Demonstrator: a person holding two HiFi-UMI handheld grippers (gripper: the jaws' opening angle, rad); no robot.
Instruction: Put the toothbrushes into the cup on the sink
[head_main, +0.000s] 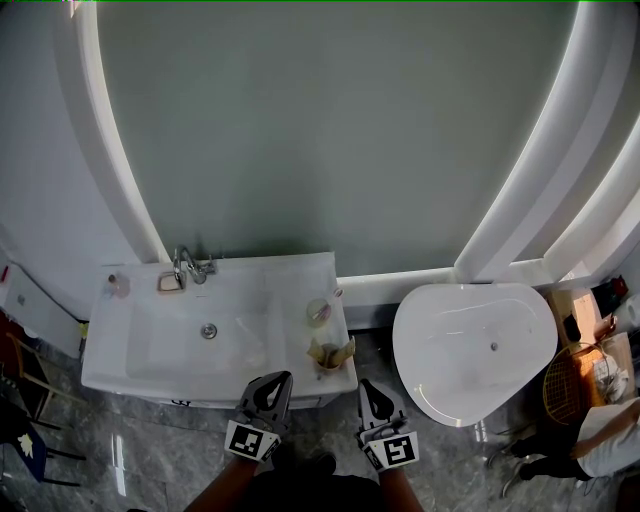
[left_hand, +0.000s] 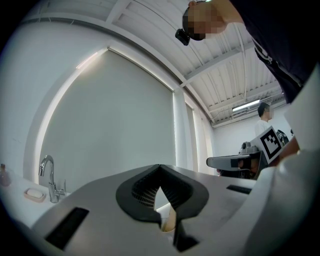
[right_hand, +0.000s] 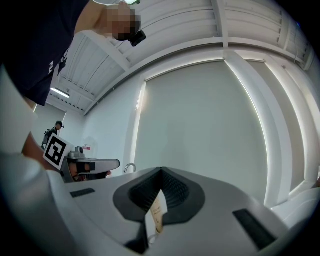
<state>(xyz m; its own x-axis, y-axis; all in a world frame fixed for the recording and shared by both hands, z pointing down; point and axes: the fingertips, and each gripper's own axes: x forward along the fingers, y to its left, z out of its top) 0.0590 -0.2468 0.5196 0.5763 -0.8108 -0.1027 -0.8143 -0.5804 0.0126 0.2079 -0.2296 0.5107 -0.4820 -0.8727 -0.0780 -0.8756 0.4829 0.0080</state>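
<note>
White glossy sink (head_main: 110, 350) bears a clear, perhaps plastic cup (head_main: 318, 312); ribbed left tool (head_main: 281, 378) and right tool (head_main: 366, 386) closed, empty.

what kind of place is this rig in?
Likely a bathroom mock-up inside a hall: white sink with faucet, a tub-like white basin beside it, and a beamed industrial ceiling in the gripper views.

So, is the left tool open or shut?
Shut. In the left gripper view the left tool shows its pads meeting at the tips, nothing gripped.

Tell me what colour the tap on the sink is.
Shiny chrome silver; the tap shows best in the left gripper view.
</note>
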